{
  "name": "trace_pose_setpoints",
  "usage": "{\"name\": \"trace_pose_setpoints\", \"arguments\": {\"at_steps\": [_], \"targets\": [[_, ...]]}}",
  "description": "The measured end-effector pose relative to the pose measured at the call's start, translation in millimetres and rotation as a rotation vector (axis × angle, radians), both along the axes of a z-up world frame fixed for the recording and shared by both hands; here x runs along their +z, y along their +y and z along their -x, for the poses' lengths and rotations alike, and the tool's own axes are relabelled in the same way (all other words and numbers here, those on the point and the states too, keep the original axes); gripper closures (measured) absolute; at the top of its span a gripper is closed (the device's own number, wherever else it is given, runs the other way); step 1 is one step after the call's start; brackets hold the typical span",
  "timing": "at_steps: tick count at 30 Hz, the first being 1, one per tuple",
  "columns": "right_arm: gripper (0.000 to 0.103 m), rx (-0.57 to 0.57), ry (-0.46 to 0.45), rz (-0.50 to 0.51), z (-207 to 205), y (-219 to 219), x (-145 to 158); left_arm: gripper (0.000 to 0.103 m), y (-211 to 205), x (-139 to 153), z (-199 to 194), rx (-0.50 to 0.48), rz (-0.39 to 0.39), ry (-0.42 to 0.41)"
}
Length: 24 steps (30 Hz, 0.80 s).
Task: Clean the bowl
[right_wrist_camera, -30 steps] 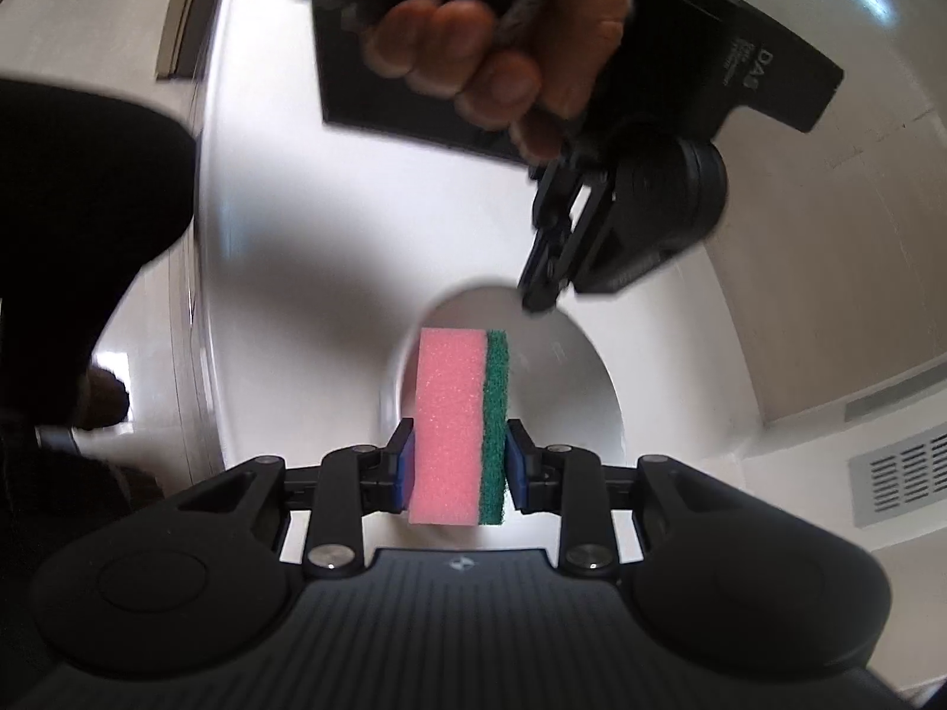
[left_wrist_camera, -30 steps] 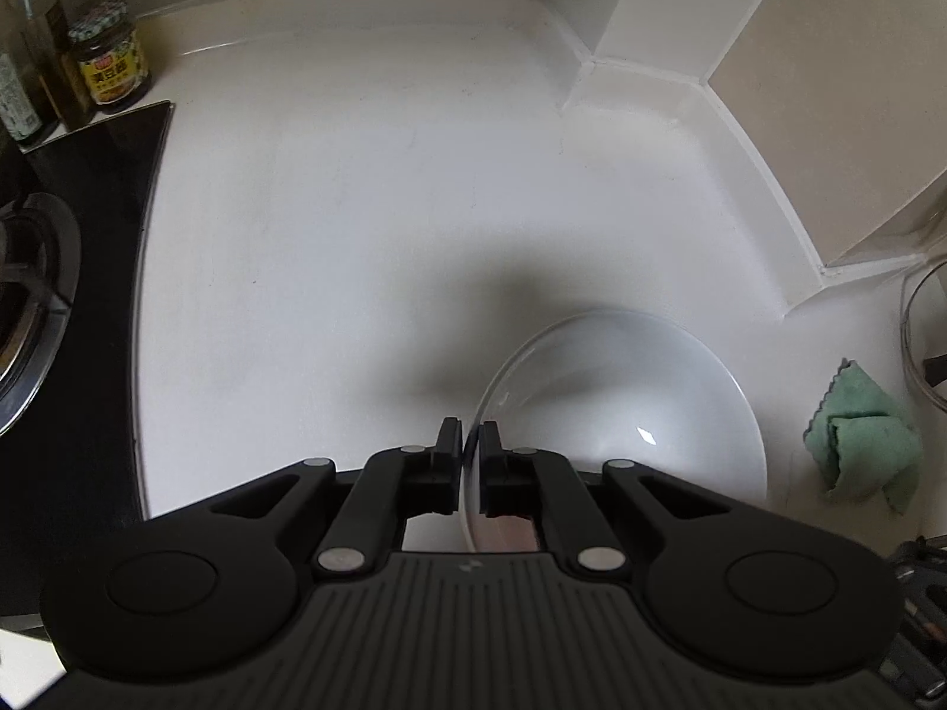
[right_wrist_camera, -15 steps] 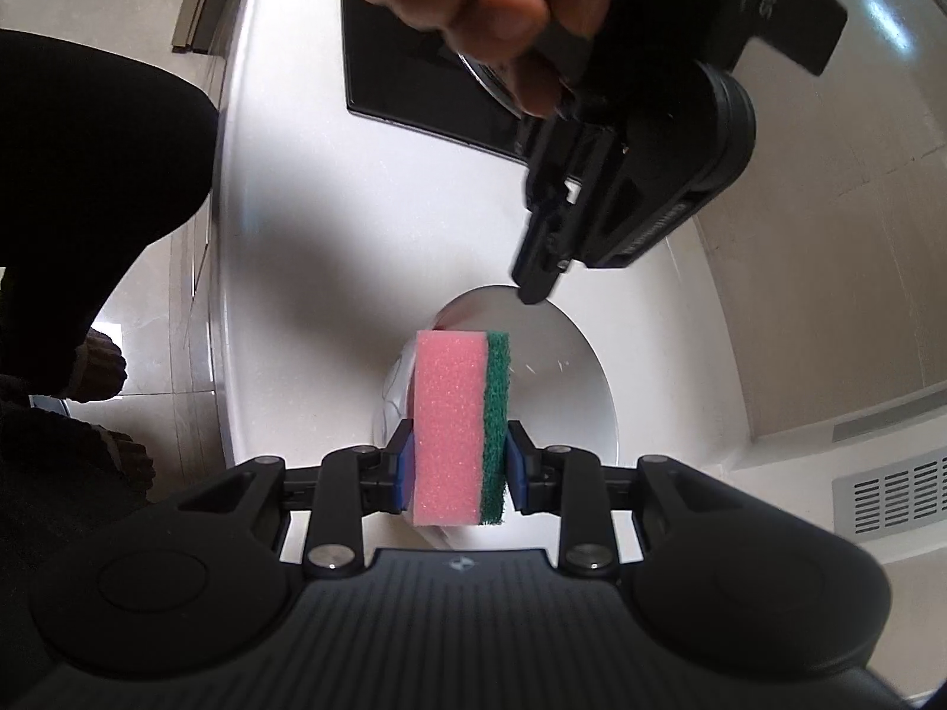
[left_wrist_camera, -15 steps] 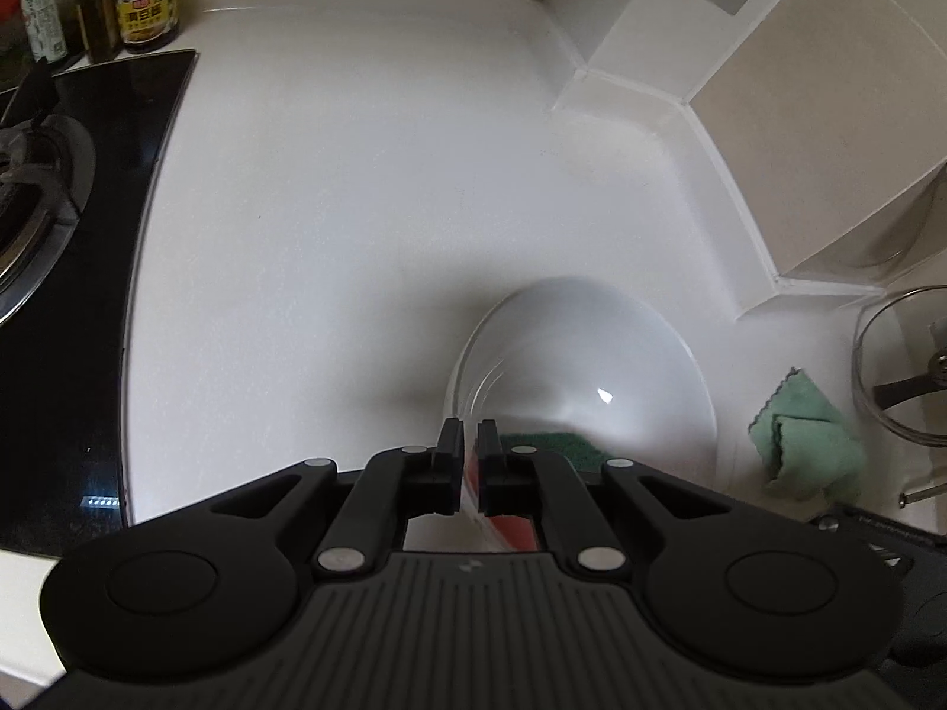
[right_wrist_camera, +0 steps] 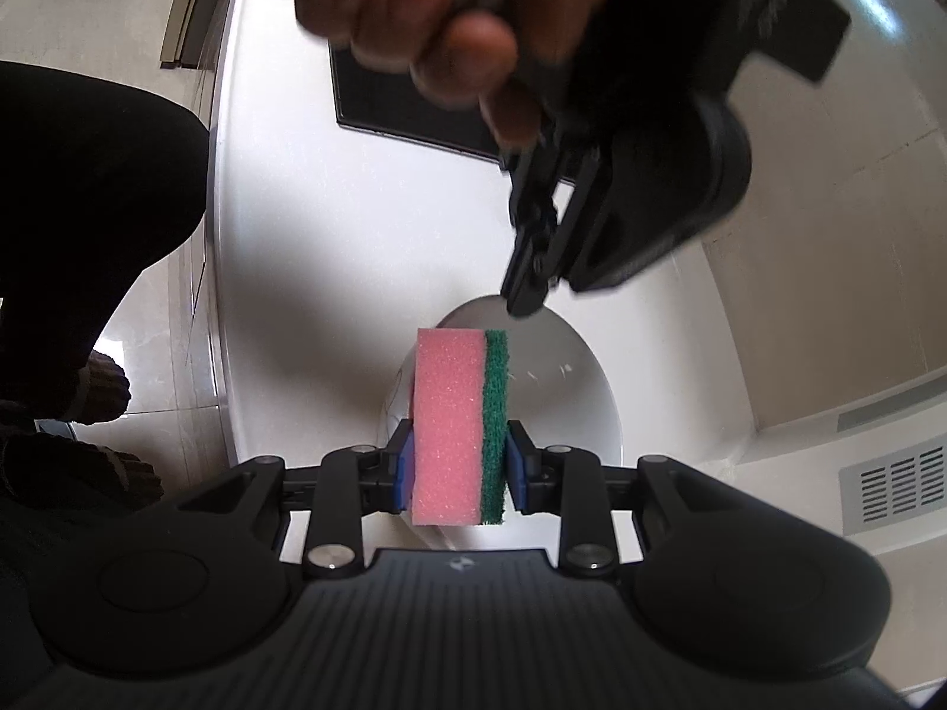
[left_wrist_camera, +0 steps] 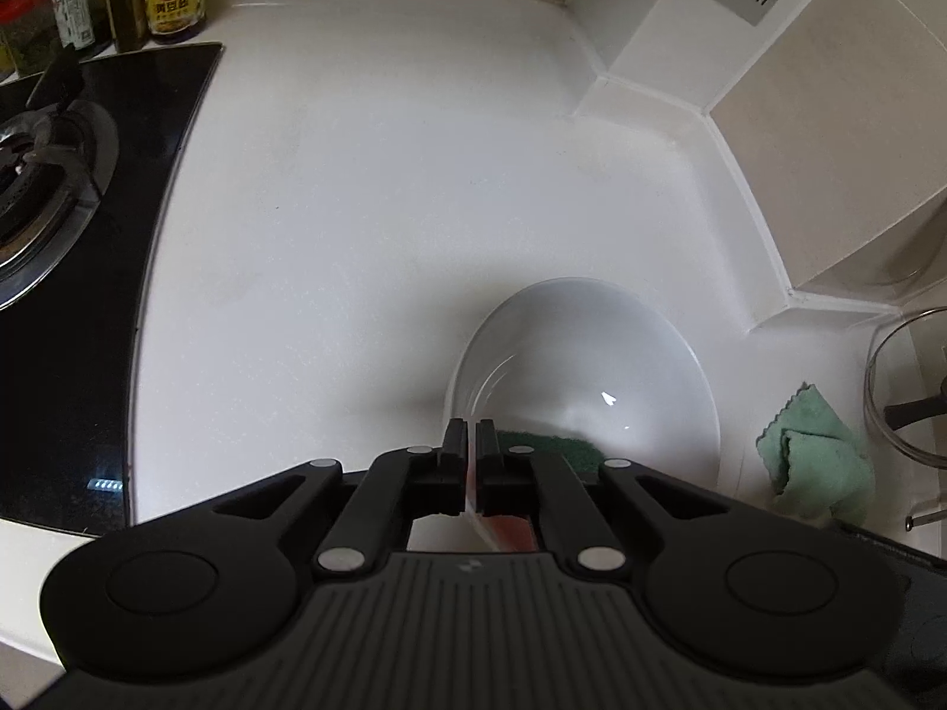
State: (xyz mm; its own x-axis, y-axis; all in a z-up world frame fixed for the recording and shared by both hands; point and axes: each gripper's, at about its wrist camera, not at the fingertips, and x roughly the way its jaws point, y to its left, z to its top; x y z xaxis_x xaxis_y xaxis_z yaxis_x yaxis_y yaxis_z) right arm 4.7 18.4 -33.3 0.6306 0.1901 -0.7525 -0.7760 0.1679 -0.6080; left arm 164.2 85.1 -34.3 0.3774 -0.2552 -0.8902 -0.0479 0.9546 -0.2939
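Bowl (left_wrist_camera: 583, 367) rim pinched by left claw (left_wrist_camera: 470, 449); right claw (right_wrist_camera: 456, 461) clamps sponge (right_wrist_camera: 458, 426).

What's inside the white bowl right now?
The sponge's green scrub side shows low inside the bowl, held by the right gripper. The visible inner wall looks bare. The left gripper, clamped on the rim, covers the near part.

Dim, greyish light in the left wrist view; a soft shadow pools at nine o'clock of the bowl (left_wrist_camera: 583, 378), a tiny glint inside. Right view brighter, the hand (right_wrist_camera: 438, 29) blurred at twelve o'clock. Edges bow, corners darken.
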Motion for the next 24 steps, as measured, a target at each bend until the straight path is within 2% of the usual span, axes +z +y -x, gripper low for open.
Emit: {"name": "trace_pose_setpoints", "arguments": {"at_steps": [3, 8, 11, 12, 17, 21, 24], "targets": [[0.077, -0.003, -0.001, -0.003, 0.1, 3.0, -2.8, 0.103, 3.6, -1.8, -2.0, 0.009, -0.014, 0.004], [0.077, -0.008, -0.004, -0.009, 0.2, 1.0, -3.5, 0.103, 2.0, -3.6, -7.8, -0.017, 0.031, 0.018], [0.077, -0.012, -0.002, -0.012, -1.0, 1.1, -2.4, 0.103, -1.4, -3.8, -13.0, -0.035, 0.008, 0.018], [0.077, -0.012, -0.002, -0.012, -1.3, 1.7, -2.2, 0.097, -2.6, -5.2, -14.7, -0.039, -0.001, 0.028], [0.077, -0.016, 0.006, -0.017, -3.0, 2.4, -1.2, 0.09, -11.2, -19.8, -22.5, -0.045, -0.034, 0.092], [0.077, -0.026, 0.014, -0.03, -3.7, 1.3, 0.1, 0.09, -17.3, -29.4, -26.7, -0.031, -0.043, 0.136], [0.077, -0.034, 0.02, -0.04, -3.3, 2.3, 2.4, 0.091, -24.0, -31.7, -27.3, -0.04, -0.075, 0.141]]}}
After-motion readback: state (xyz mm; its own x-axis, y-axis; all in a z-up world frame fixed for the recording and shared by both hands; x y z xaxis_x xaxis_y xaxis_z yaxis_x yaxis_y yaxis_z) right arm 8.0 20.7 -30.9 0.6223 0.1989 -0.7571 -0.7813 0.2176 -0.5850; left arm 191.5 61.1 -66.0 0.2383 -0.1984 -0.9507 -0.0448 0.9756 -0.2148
